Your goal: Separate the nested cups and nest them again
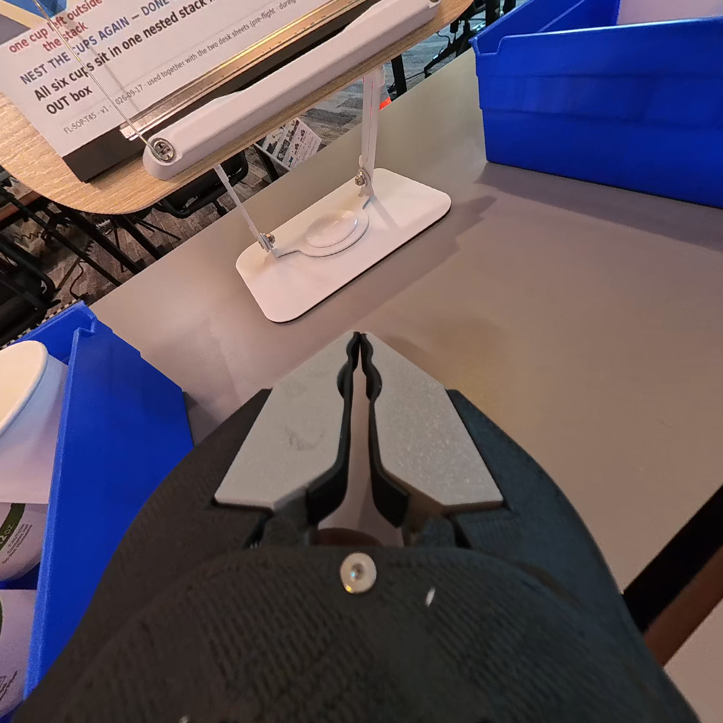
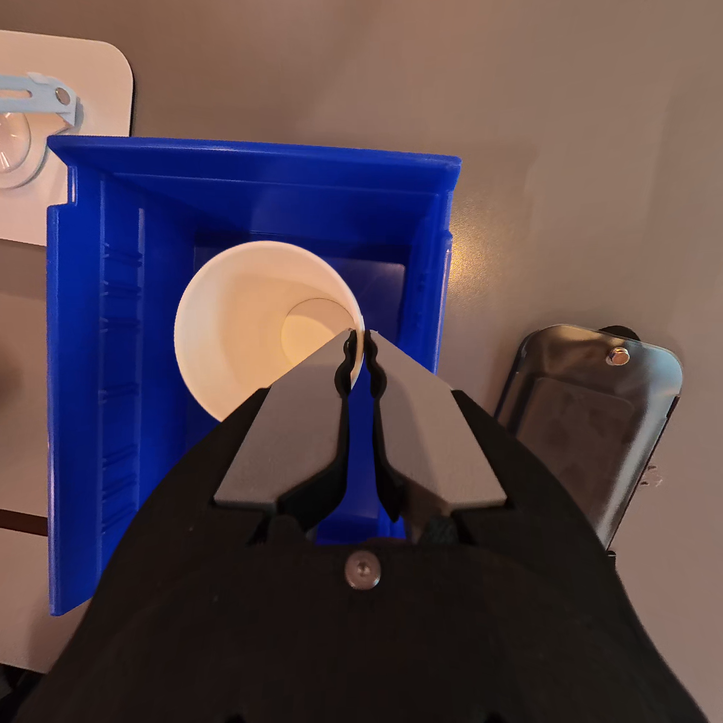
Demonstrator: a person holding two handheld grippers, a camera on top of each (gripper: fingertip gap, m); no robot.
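A white paper cup (image 2: 250, 328), tapered and smooth-walled, is seen from above in the right wrist view, standing mouth up inside a blue moulded plastic bin (image 2: 117, 352) with ribbed inner walls; whether more cups are nested inside it cannot be told. The rim of the cup is pinched between the 2 grey wedge-shaped fingers of the right gripper (image 2: 362, 332), whose black wavy pads are closed narrowly on the cup wall. Beside that bin, a dark glossy rounded case (image 2: 587, 422) lies on the smooth grey table (image 2: 547, 117). In the left wrist view, the left gripper (image 1: 360, 335) is closed with its tips meeting on nothing, above the table. A white flat-based document stand (image 1: 344, 246) is set ahead of it. Another blue bin (image 1: 117, 430) at the left edge holds white paper cups (image 1: 23, 391), and a further blue bin (image 1: 606, 117) sits at upper right.
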